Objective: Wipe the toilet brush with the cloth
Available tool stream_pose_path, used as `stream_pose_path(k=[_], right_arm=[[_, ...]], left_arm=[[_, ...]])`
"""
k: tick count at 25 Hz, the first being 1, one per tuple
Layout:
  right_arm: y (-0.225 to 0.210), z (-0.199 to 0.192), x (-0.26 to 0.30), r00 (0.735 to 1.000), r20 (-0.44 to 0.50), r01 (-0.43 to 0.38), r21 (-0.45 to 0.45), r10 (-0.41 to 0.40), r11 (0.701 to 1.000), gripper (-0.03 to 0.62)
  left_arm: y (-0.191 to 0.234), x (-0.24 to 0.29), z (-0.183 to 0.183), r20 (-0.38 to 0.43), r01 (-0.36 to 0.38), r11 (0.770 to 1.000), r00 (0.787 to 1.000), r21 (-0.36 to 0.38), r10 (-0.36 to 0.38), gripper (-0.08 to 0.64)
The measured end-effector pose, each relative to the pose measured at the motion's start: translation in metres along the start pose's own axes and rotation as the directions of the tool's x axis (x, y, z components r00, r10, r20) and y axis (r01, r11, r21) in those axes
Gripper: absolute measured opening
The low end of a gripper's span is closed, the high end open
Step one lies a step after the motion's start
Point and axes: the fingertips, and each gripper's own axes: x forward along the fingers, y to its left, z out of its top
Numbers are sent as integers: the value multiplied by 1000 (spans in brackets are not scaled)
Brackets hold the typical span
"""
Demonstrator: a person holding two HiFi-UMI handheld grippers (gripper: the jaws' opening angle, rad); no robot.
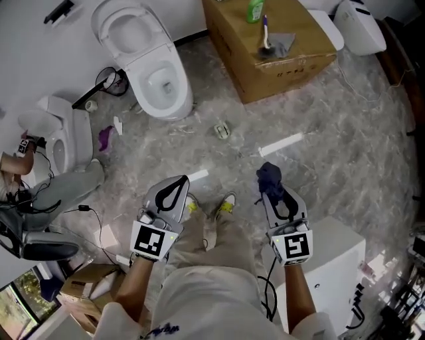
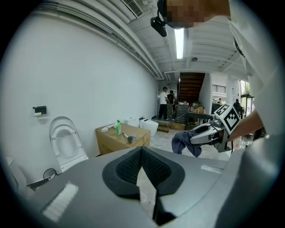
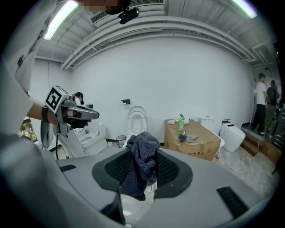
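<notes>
Between the fingers (image 3: 111, 171) of the right gripper (image 1: 272, 189), a dark blue cloth (image 1: 269, 175) is being pinched tight. It is being bunched up over the tips, with a loose end hanging down below them. Beside them, the fingers (image 2: 129, 169) of the left gripper (image 1: 179, 182) are being pressed together, and nothing is being held between them. Both grippers are being held low over the grey stone floor (image 1: 319, 153), above the person's shoes (image 1: 226, 202), and a gap is being shown between the two.

Far ahead of the fingers, the toilet brush (image 1: 265, 36) is being seen on top of a brown cardboard box (image 1: 299, 63). It is being stood with its purple handle up and its head down. A flat grey thing (image 1: 281, 45) is being seen right beside the brush head, but it cannot be told if the two are touching. A green bottle (image 1: 255, 10) is being seen on the same box, a little further from the fingers than the brush. Well ahead of the left fingers, off to the left of the box, a white toilet (image 1: 156, 73) is being shown with its lid up. The cloth and the brush are being shown well apart.
</notes>
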Motion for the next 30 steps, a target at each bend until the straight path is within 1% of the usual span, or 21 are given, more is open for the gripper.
stream_pose_path(k=[5,9,13,15,17,18,20,21,23,25,27,28,30], right_arm=[[10,-4,57,1000,9,-18,-22,18,1000,146],[15,-20,108,1000,17,4,-6,-4,1000,146],[19,-51,160,999,12,39,4,-39,999,146],[18,-67,182,998,13,56,10,-56,998,146],[10,-85,203,996,21,80,54,-82,995,146],[3,-96,213,995,25,97,102,-100,990,146],[-12,-122,234,988,33,139,214,-150,967,146],[-20,-136,246,983,34,164,257,-179,952,146],[-34,-161,268,971,35,215,314,-237,925,146],[-43,-183,285,960,34,251,335,-277,908,146],[-46,-197,300,957,44,257,328,-287,909,146],[-46,-201,308,958,53,251,314,-281,916,146],[-44,-207,325,964,73,228,259,-255,939,146]], left_arm=[[41,26,-33,27,-3,1000,1000,-18,4,-3],[70,54,-76,34,9,999,999,-40,-8,-3],[89,86,-122,39,45,999,998,24,-46,-3],[96,99,-145,37,54,998,998,20,-55,-3],[102,114,-166,34,62,998,997,20,-63,-3],[104,122,-176,31,69,997,997,27,-70,-3],[106,137,-199,20,81,996,996,34,-81,-3],[107,145,-211,16,81,996,997,26,-82,-3],[110,160,-234,14,80,997,997,15,-80,-3],[111,171,-255,12,78,997,997,16,-78,-3],[113,180,-273,13,71,997,997,8,-72,-3],[115,185,-280,18,68,998,998,7,-68,-3],[121,196,-293,37,63,998,997,16,-64,-3]])
